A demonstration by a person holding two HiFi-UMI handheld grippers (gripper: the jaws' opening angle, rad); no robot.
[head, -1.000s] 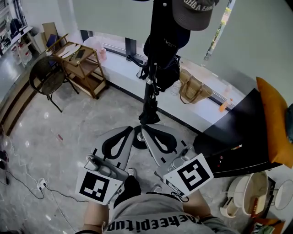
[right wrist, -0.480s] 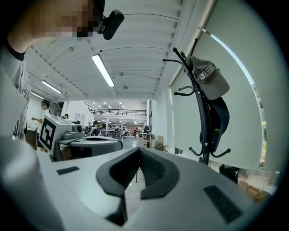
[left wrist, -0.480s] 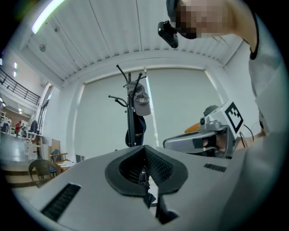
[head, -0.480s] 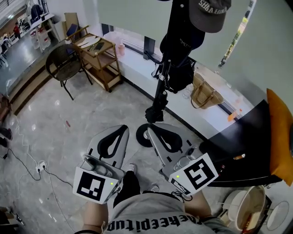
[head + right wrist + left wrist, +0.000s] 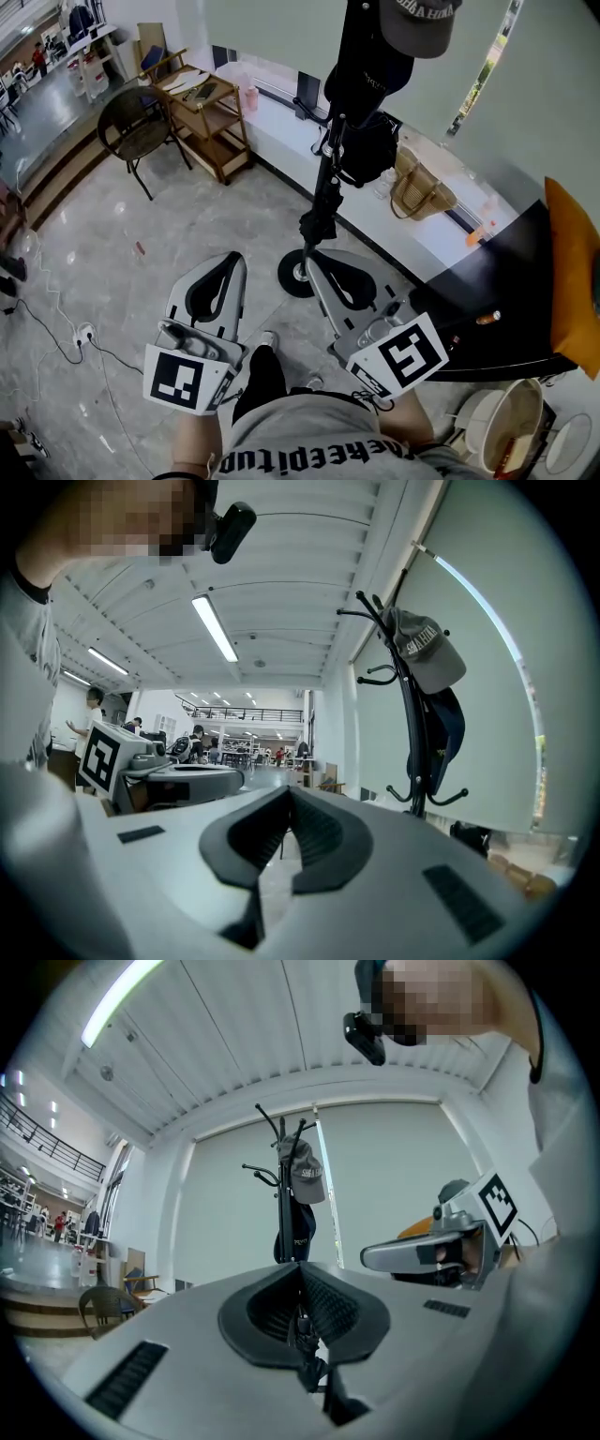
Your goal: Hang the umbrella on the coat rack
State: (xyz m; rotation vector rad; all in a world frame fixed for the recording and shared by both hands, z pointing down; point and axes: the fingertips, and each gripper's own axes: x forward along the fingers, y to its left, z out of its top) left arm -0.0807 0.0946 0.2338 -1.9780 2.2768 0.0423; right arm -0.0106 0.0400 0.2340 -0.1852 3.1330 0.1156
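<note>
The black coat rack stands ahead on its round base, with a grey cap and dark bags on its hooks. A slim black folded umbrella hangs down along the pole. My left gripper is shut and empty, pointing at the floor left of the base. My right gripper is shut and empty too, its tip just short of the base. The left gripper view shows the coat rack past the closed left gripper. In the right gripper view the coat rack stands to the right of the closed right gripper.
A wooden cart and a dark chair stand at the back left. A woven bag sits on the white ledge behind the rack. A black table with an orange cushion is on the right. Cables lie at the left.
My left gripper has swung to the left, away from the right gripper that it was next to. The right gripper has shifted a little. Both stay shut and empty.
</note>
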